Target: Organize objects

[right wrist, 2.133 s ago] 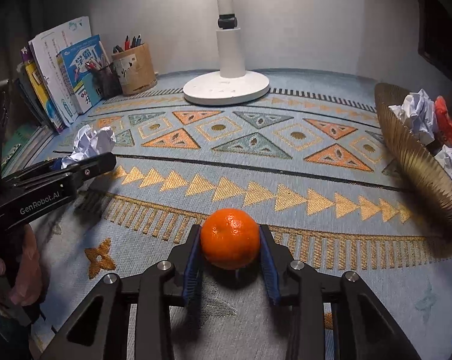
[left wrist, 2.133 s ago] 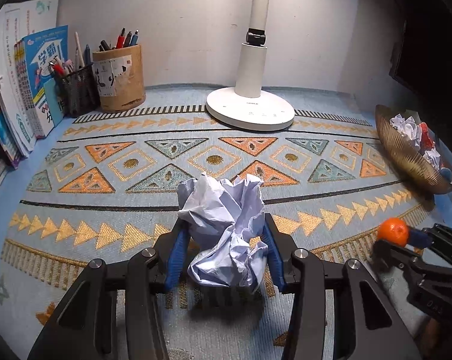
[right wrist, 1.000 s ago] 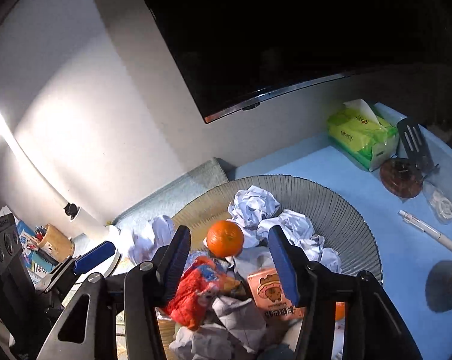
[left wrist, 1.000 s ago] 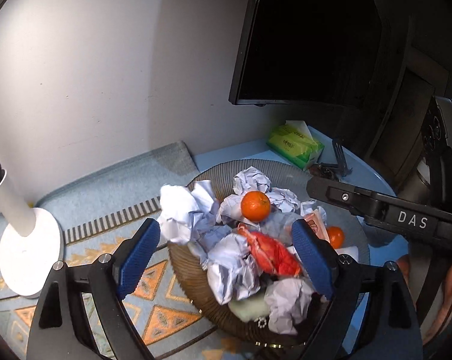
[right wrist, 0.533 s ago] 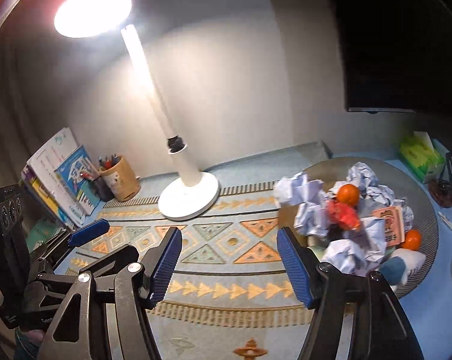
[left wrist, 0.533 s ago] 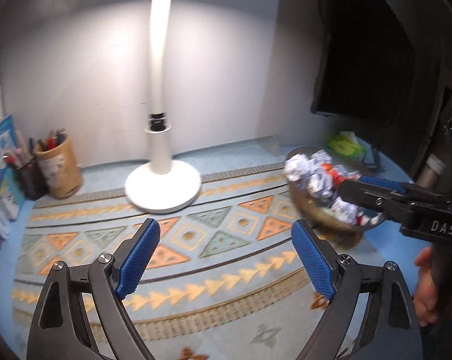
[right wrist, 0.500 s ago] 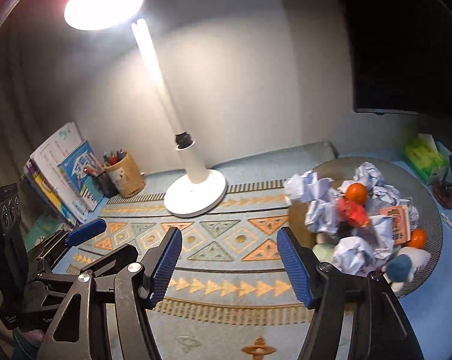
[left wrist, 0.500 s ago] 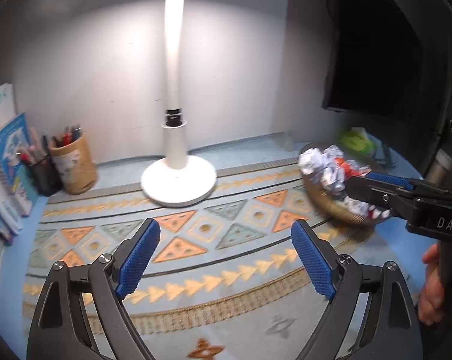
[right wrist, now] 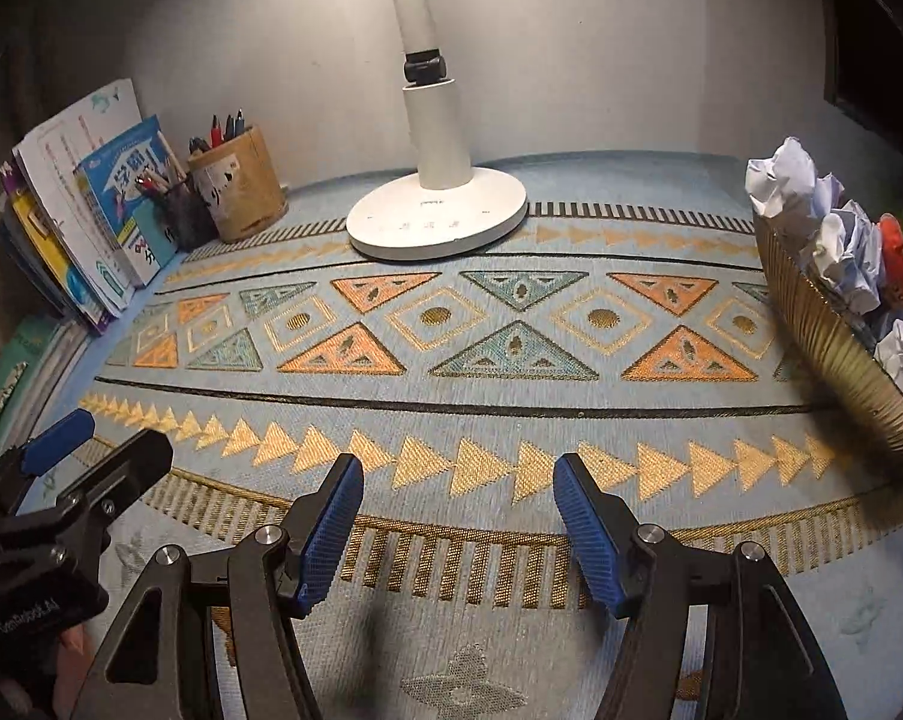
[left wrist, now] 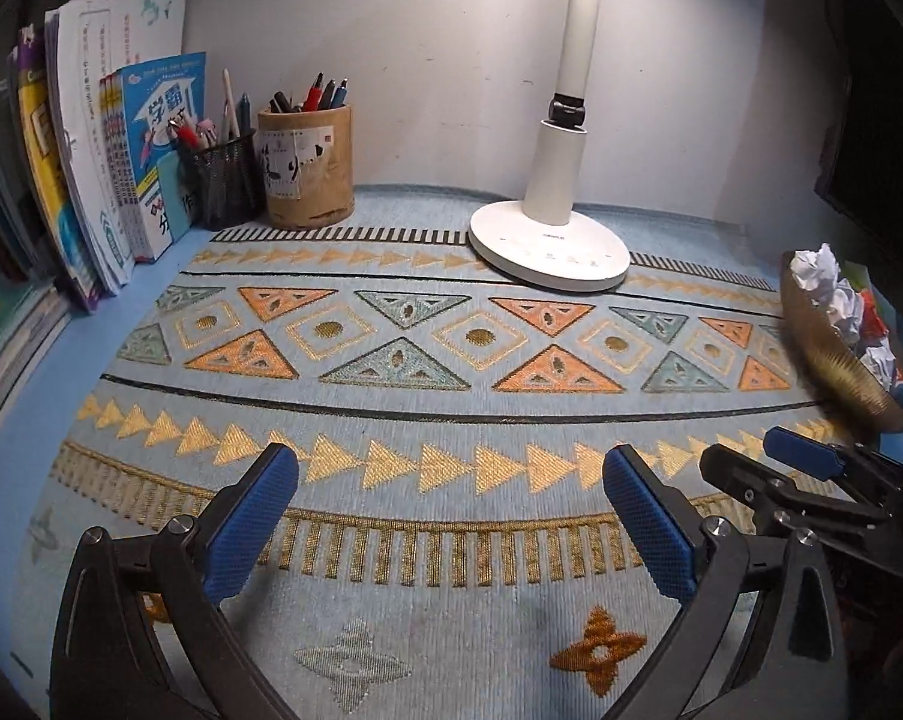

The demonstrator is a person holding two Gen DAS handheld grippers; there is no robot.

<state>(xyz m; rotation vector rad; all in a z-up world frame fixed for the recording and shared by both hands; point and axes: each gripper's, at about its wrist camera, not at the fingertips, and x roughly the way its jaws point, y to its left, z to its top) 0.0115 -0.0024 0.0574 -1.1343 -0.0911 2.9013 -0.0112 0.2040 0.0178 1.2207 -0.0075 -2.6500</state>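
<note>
A lamp base (left wrist: pixel 550 243) and pen cups (left wrist: pixel 304 165) stand at top; the bowl (right wrist: pixel 835 354) of crumpled paper (right wrist: pixel 781 177) sits far right, well apart from both empty tongs: left tongs (left wrist: pixel 448 516) opening wide, right tongs (right wrist: pixel 457 525) parted.

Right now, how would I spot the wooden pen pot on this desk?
Start at the white lamp by the back wall and look left along the patterned mat. The wooden pen pot stands at the mat's far corner. Unlike the black mesh cup touching its left side, it is tan, solid-walled and bears a paper label.
</note>
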